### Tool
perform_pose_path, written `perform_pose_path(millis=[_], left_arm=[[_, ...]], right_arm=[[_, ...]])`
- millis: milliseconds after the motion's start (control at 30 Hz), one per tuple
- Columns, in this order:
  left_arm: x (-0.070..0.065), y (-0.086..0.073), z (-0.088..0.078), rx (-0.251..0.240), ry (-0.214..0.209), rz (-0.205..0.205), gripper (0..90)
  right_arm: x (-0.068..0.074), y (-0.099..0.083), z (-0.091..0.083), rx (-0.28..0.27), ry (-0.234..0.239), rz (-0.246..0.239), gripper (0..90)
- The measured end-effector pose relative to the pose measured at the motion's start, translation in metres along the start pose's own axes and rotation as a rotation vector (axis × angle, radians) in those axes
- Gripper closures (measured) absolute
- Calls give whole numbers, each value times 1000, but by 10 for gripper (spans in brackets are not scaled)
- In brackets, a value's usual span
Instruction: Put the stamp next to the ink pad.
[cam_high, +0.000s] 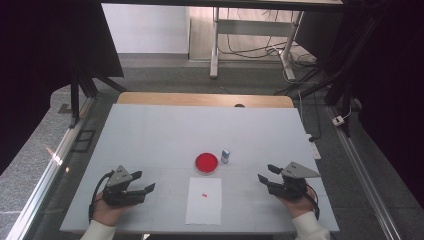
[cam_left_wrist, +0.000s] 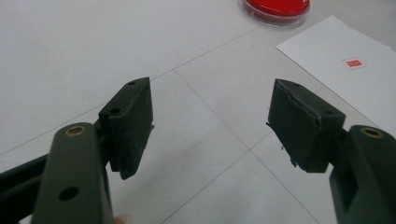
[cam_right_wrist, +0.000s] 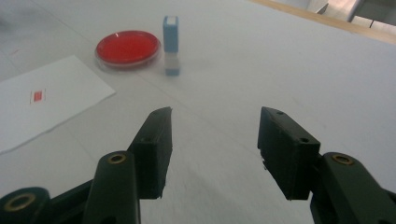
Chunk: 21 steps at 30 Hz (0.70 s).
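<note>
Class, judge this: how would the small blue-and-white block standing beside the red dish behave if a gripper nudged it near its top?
The block stands upright, tall and narrow, so it would probably tip rather than slide. It looks small, likely light. The red dish sits close beside it, so it might fall against that.

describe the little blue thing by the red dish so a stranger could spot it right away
Start at the white sheet of paper near the front edge of the table. Just beyond it sits a round red dish. The small stamp stands upright right beside that dish, the only tall, narrow blue-and-white block there.

Even overhead light, dark edges, soft focus
</note>
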<state>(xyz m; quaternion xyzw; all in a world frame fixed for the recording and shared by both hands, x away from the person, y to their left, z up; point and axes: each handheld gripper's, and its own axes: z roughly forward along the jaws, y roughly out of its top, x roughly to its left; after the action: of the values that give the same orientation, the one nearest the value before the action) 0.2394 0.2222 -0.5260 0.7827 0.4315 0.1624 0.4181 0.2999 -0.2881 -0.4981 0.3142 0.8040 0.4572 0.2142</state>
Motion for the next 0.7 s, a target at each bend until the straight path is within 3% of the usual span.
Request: perform_pose_path(millis=[233, 700], left_arm=[[-1, 1, 2, 4, 9, 0, 307], [-1, 0, 0, -10, 19, 3, 309]], right_arm=[[-11, -16, -18, -12, 6, -5, 458], [-11, -17, -9, 14, 22, -30, 465]])
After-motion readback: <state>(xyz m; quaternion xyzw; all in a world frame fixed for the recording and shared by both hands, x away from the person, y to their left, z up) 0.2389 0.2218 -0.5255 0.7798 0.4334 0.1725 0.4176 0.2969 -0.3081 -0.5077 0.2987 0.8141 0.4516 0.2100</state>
